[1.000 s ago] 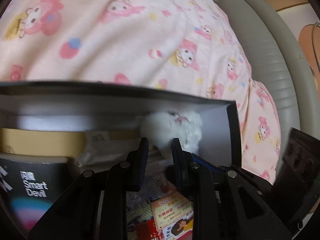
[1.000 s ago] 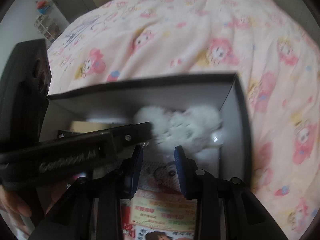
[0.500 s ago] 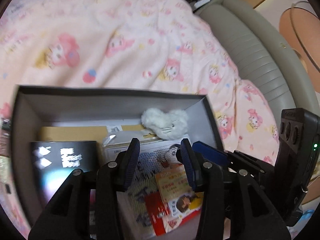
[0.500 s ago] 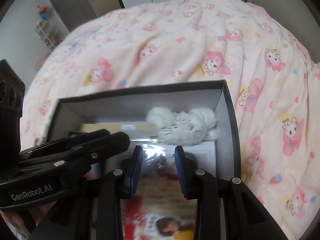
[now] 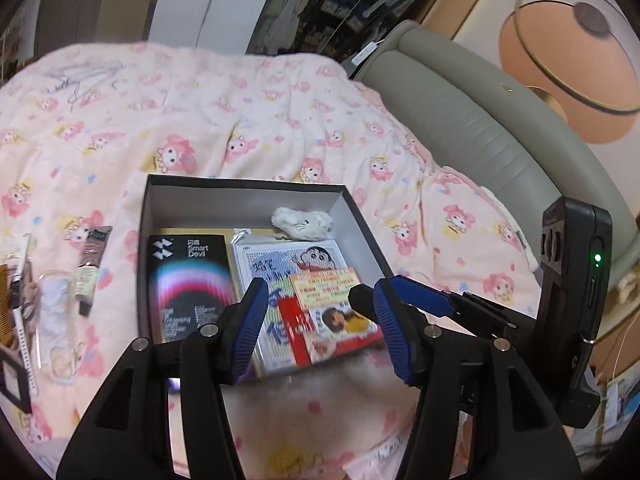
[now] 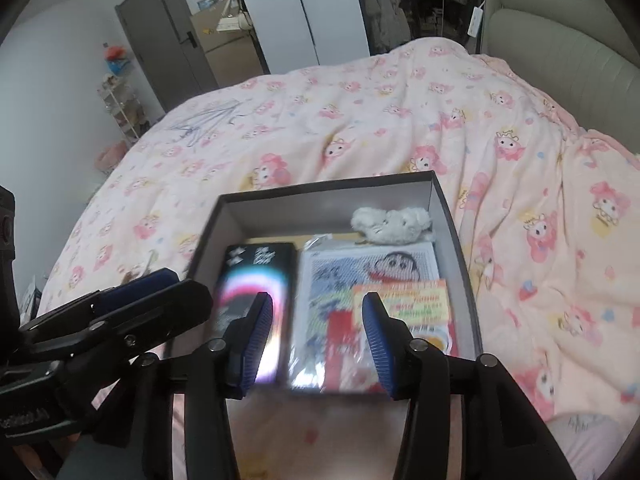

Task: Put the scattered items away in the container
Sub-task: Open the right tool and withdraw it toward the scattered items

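Observation:
An open dark grey box (image 5: 248, 182) lies on the pink quilt. In its far right corner sits a white plush toy (image 5: 303, 222). A black "Smart Devil" carton (image 5: 188, 284), a cartoon packet (image 5: 296, 264) and a red and yellow booklet (image 5: 332, 312) also lie inside. My left gripper (image 5: 320, 300) hangs above the box's near edge, its jaws opening with nothing between them. My right gripper (image 6: 317, 304) hovers over the same edge (image 6: 320, 188), jaws also opening and empty; the plush (image 6: 390, 220) is well beyond it. A small tube (image 5: 91, 258) and a clear packet (image 5: 56, 320) lie on the quilt left of the box.
A comb and flat dark items (image 5: 8, 320) lie at the far left edge. Wire hangers (image 5: 84, 76) rest on the far quilt. A grey padded headboard (image 5: 480, 128) borders the bed on the right. A door and shelves (image 6: 132, 112) stand beyond.
Both grippers have lifted up and back from inside the box, and both sets of jaws have widened. The plush toy stays in the box's far corner.

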`<state>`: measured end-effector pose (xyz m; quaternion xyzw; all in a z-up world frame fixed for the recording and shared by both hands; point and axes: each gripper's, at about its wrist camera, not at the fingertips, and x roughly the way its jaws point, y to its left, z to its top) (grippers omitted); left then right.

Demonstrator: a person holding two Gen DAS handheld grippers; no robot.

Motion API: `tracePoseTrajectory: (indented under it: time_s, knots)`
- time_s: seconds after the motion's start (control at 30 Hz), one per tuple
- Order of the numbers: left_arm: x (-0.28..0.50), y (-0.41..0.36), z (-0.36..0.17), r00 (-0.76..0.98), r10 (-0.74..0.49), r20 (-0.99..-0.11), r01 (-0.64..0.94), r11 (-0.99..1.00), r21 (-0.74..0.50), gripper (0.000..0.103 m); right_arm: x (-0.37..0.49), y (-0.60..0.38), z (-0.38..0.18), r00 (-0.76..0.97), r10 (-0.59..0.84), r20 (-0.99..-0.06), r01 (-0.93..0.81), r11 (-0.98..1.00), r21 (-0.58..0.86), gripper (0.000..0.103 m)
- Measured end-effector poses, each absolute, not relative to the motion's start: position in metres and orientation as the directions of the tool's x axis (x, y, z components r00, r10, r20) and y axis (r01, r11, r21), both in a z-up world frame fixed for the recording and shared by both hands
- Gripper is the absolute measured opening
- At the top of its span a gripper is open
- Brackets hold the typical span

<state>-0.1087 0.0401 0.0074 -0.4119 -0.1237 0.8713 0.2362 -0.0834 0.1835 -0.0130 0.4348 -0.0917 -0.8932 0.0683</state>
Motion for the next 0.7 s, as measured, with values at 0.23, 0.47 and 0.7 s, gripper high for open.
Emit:
tracePoseTrajectory:
  time_s: [0.23, 0.47, 0.7]
  knots:
    - [-0.068, 0.010, 0.004, -0.549, 0.495, -0.673, -0.266, -0.867, -0.420, 0.057, -0.048, 0.156, -0.018, -0.578, -0.240, -0.780, 0.075, -0.967, 0.243, 0.043]
    - [-0.033, -0.040, -0.007, -0.579, 0.407, -0.706, -0.160, -0.906, -0.391, 0.057, -0.032, 0.098, -0.029, -0.516, -0.290, -0.806, 0.182, -0.957, 0.228, 0.043]
    - [-0.006, -0.123, -0.026, -0.626, 0.334, -0.705, 0.002, -0.903, -0.429, 0.057, -0.036, 0.013, -0.042, -0.422, -0.384, -0.822, 0.355, -0.904, 0.240, 0.043]
